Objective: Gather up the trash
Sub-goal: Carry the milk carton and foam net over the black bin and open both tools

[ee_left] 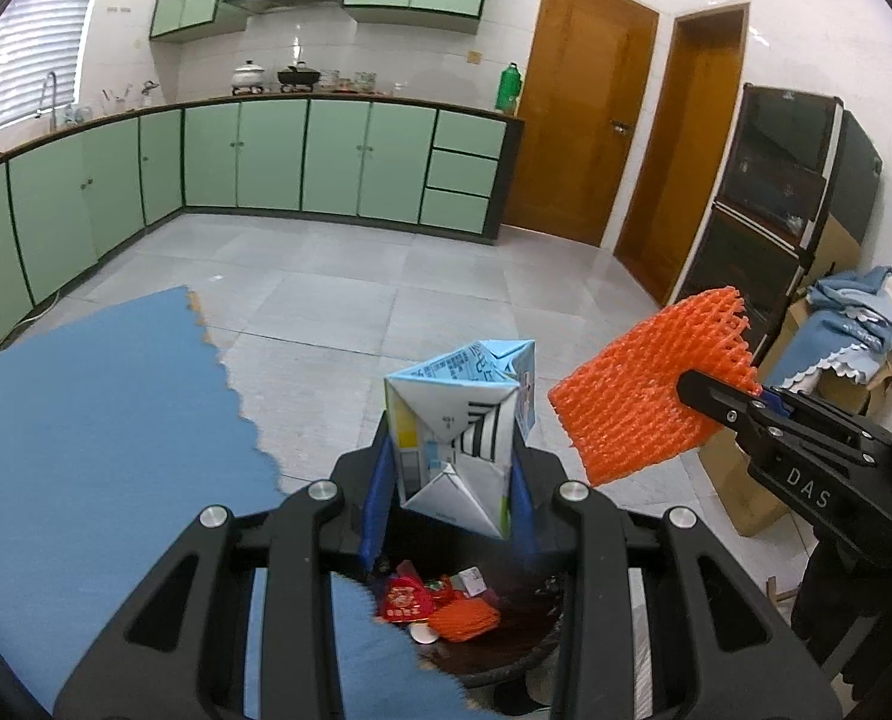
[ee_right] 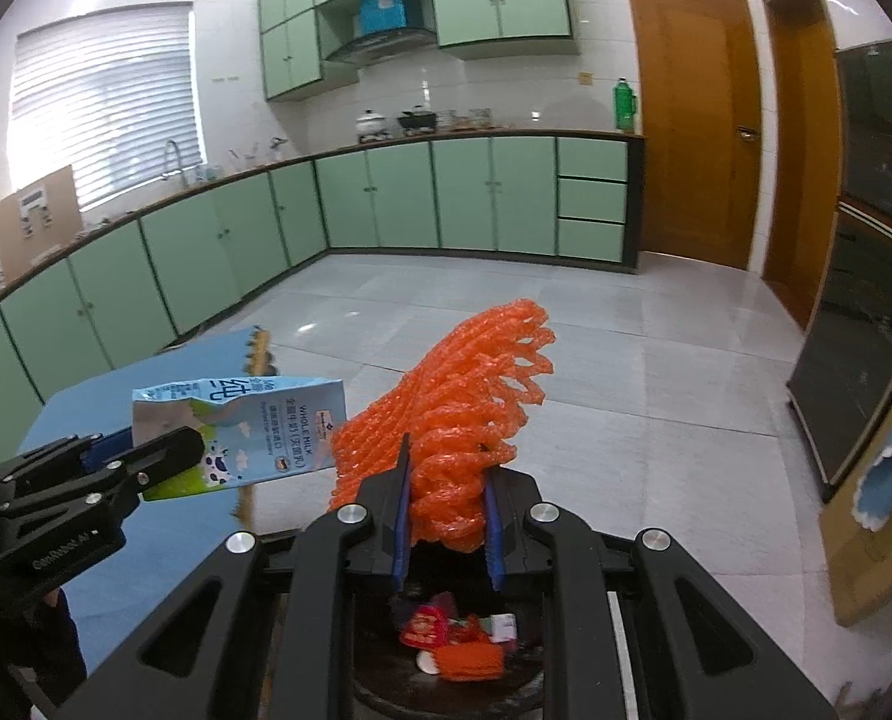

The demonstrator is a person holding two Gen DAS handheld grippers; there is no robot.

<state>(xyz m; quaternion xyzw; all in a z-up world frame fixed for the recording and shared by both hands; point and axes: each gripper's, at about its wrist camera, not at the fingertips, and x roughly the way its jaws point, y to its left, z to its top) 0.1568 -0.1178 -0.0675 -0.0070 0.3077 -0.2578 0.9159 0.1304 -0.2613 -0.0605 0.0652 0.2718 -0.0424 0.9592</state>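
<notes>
My left gripper (ee_left: 452, 468) is shut on a crumpled blue and white milk carton (ee_left: 464, 426), which stands up between the blue pads. The right wrist view shows the same carton (ee_right: 254, 426) in that gripper (ee_right: 164, 456) at the left. My right gripper (ee_right: 446, 486) is shut on a bunched orange foam net (ee_right: 458, 408); the net (ee_left: 638, 384) and that gripper (ee_left: 722, 396) appear at the right of the left wrist view. Both hang above a dark trash bin (ee_left: 506, 654) (ee_right: 386, 696) that holds red wrappers, an orange net and other scraps.
A blue foam-topped table (ee_left: 104, 438) (ee_right: 164, 534) lies to the left of the bin. Green kitchen cabinets (ee_left: 302, 156) line the far wall, with wooden doors (ee_left: 584, 120) and a dark cabinet (ee_left: 770, 210) to the right. Cardboard boxes with blue cloth (ee_left: 848, 336) stand at the right.
</notes>
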